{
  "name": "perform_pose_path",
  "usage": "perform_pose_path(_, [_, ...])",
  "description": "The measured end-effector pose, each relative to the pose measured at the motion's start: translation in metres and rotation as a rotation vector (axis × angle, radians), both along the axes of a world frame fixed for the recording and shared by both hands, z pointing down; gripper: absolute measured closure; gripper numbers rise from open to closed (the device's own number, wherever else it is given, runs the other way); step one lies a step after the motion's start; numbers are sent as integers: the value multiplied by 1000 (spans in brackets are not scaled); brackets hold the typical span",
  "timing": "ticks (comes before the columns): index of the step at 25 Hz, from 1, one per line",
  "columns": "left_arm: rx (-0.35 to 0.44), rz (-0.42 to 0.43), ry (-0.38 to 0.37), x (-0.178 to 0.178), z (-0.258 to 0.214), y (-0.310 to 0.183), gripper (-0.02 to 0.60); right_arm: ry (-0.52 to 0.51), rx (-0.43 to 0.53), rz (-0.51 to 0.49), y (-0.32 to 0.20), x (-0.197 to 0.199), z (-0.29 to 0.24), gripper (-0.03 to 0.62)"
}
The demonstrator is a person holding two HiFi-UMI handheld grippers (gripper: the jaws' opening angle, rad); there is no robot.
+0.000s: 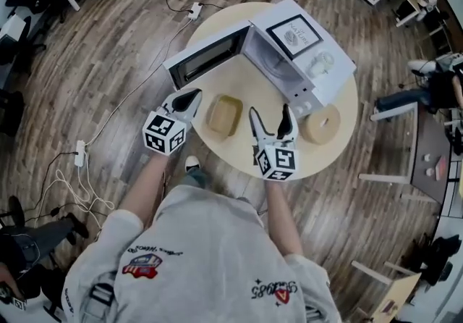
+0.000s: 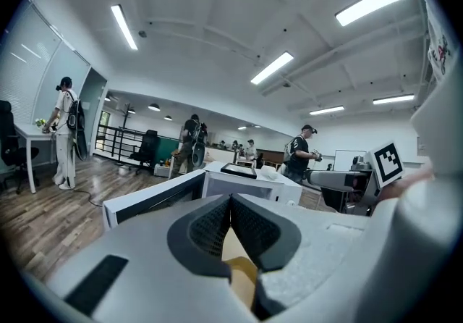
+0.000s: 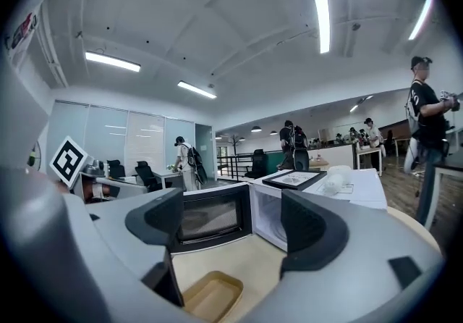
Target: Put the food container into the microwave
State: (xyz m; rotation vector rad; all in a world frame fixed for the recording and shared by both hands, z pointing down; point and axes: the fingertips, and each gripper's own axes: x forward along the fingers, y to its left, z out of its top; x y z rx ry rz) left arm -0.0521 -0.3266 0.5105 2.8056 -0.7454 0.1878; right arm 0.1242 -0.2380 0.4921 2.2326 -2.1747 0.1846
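We hold both grippers low over the near edge of the round table (image 1: 233, 146), with the container (image 1: 224, 115) lying open on the tabletop between them, touched by neither. The left gripper (image 1: 189, 99) sits just left of it at the table's left edge; in its own view the left gripper (image 2: 230, 206) has its jaws pressed together at the tips with nothing caught in them, and a strip of the tan container (image 2: 242, 274) shows through the gap below. The right gripper (image 1: 270, 120) stands just right of the container, and its view shows the right gripper (image 3: 235, 224) spread wide and empty, the container (image 3: 211, 294) low between the jaws (on the table, not in them). Beyond it the microwave (image 1: 304, 53) takes up the far side of the table, its door (image 1: 206, 61) swung fully open to the left and the cavity (image 3: 266, 216) bare. A framed picture (image 1: 296, 34) lies on the microwave's top. A round tan thing (image 1: 320, 124) sits near the table's right edge, just beside the microwave's front corner.
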Motion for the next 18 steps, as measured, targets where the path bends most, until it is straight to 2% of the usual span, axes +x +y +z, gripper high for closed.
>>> perform_pose_path(5, [38,78,-30,1,3,-22,577,14,-3,50,-26,-10,3,184])
perform_pose_path(11, [8,84,-12,-9,11,-44,577,26,-28,72,-34,-15,9,184])
perform_pose_path(18, [3,116,-14,4,16,-61,577,28,-51,111,-37,-1,23,189])
